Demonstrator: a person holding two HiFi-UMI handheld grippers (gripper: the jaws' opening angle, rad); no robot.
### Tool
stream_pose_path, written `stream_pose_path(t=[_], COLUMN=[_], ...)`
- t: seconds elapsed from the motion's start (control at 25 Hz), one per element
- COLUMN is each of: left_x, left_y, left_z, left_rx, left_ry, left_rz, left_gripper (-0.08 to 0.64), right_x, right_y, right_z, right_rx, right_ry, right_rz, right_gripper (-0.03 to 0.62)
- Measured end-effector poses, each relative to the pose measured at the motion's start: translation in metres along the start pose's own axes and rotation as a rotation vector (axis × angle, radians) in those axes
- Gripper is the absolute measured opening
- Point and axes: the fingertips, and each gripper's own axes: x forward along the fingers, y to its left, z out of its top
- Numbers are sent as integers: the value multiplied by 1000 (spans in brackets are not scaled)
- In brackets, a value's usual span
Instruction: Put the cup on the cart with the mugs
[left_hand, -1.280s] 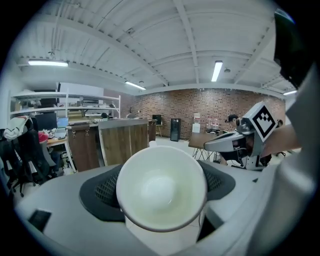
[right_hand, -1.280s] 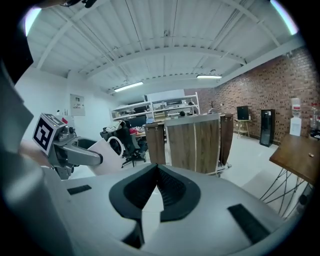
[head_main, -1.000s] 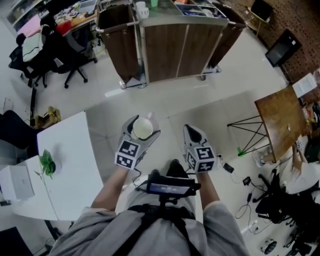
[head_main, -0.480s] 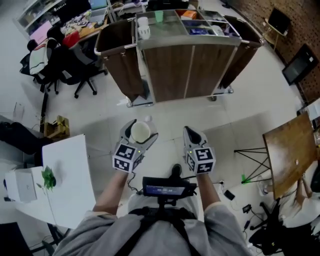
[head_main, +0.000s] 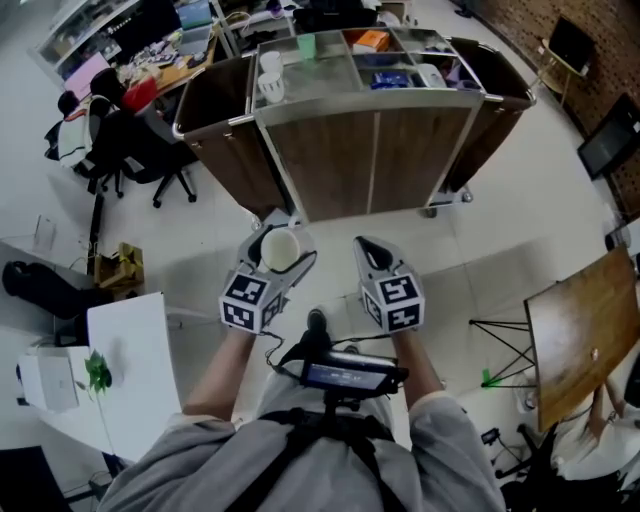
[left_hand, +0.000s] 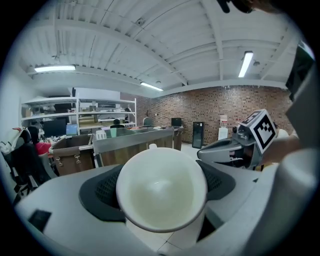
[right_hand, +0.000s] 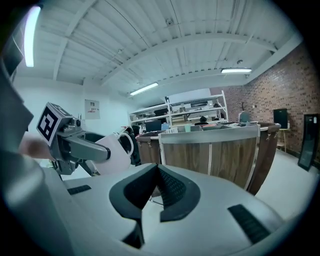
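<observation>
While the left tongs (head_main: 279, 250) are clamped on a white cup (left_hand: 161, 187), with one dark pad against each side of its wall, the right tongs (right_hand: 155, 172) carry nothing and their pads are pressed together. From the head view the cup sits mouth-up and looks empty, held over the pale tiled floor (head_main: 520, 200). Its handle is on the far side, toward the cart (head_main: 370, 150). That cart stands just ahead of both tongs and apart from them, with wood-panelled sides and a metal top split into compartments. Near the top's left corner stand the white mugs (head_main: 268, 78), and a green cup (head_main: 307, 45) sits a little further back. Both tongs are side by side, pointing at the cart's front panels. A white desk (head_main: 135, 340) with a small green plant (head_main: 97, 372) is at the lower left. Dark office chairs (head_main: 140, 150) stand off to the cart's left.
</observation>
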Motion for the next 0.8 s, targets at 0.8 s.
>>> stream_pose_path(t=[0.8], left_x=[192], left_y=[159], left_z=[111], left_rx=[-6], left_ry=[-22], left_rz=[-70], left_gripper=[440], right_x=[216], right_y=[-120], right_z=[111], right_rx=[-52], right_ry=[25], right_rz=[69], right_gripper=[6])
